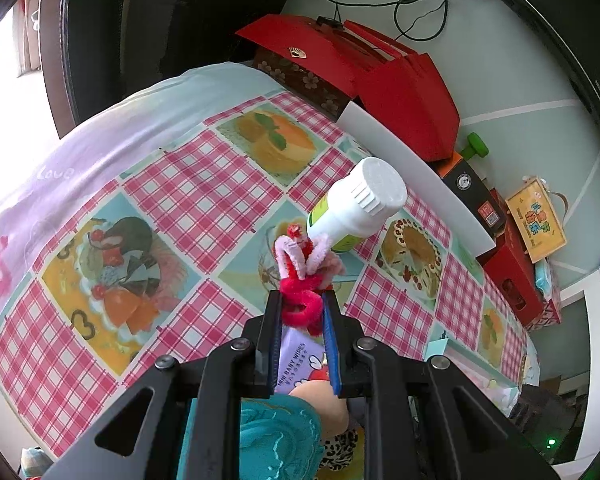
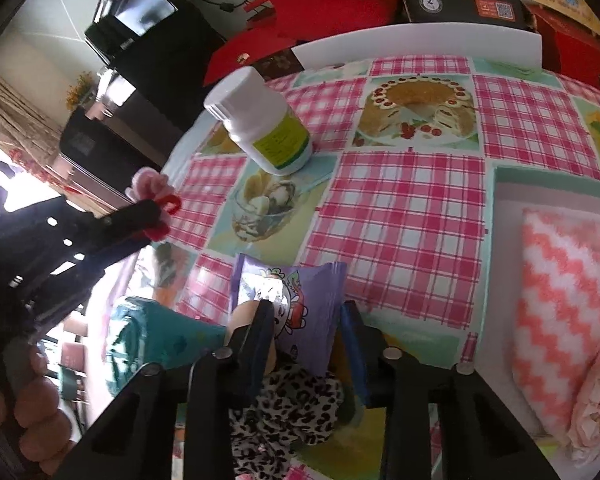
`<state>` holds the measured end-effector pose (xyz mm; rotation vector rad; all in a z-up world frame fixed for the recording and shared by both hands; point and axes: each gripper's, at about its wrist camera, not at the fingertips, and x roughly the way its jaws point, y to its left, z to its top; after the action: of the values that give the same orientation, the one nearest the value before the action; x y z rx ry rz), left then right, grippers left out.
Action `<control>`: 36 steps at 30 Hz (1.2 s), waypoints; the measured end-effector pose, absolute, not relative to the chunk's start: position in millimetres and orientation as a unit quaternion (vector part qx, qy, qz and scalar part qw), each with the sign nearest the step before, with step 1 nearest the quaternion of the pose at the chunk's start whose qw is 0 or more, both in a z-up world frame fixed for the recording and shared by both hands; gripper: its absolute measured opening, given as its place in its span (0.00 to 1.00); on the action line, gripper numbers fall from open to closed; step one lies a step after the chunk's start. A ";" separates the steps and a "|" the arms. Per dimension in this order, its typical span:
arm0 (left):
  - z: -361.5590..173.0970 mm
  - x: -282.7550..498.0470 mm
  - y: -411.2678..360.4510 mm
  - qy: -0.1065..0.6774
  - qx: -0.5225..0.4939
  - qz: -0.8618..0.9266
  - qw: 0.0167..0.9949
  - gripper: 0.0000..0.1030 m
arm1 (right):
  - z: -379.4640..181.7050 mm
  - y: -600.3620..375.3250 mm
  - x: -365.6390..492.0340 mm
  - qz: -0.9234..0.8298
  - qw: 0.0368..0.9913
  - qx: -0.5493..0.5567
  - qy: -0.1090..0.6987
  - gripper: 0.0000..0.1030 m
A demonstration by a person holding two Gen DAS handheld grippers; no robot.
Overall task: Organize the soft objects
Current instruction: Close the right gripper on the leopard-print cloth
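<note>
Through my left wrist camera, my left gripper (image 1: 302, 306) is clamped on a pipe-cleaner flower (image 1: 303, 276) of red, white and pink, lifted above the checked tablecloth (image 1: 196, 184) near a white bottle (image 1: 356, 204). Over on the right wrist view, my right gripper (image 2: 306, 320) straddles a purple wipes pack (image 2: 292, 304); its pads seem not to press it, jaws apart.

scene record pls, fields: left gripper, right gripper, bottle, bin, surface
left gripper: shut on pipe-cleaner bundle, red, pink and white
right gripper: jaws either side of purple wipes pack; contact unclear
bottle: white, upright on tablecloth, untouched
bin: white tray at right, holds pink zigzag cloth
surface: pink checked tablecloth
</note>
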<state>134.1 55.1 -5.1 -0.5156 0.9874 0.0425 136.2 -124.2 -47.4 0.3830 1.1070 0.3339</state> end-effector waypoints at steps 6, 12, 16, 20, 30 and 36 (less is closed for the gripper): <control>-5.1 133.5 58.6 0.467 -0.253 0.019 0.847 0.19 | -46.4 -123.5 135.9 0.175 0.815 0.199 0.514 0.32; -5.2 133.2 58.4 0.468 -0.256 0.018 0.846 0.19 | -52.1 -122.3 138.2 0.166 0.813 0.196 0.522 0.22; -5.3 133.4 59.1 0.467 -0.257 0.018 0.846 0.19 | -50.9 -117.3 137.8 0.173 0.816 0.180 0.522 0.07; -5.4 132.6 60.9 0.466 -0.258 0.022 0.846 0.19 | -49.6 -118.3 136.3 0.177 0.814 0.181 0.522 0.07; -4.8 131.5 63.1 0.466 -0.259 0.023 0.846 0.19 | -53.8 -102.0 133.4 0.176 0.811 0.127 0.543 0.12; -5.6 130.6 69.8 0.465 -0.269 0.027 0.843 0.19 | -56.2 -87.0 129.7 0.185 0.813 0.074 0.546 0.39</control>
<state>130.6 69.8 -5.6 -0.5671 0.9810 0.0561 129.7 -87.0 -56.2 0.1583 1.1664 0.3955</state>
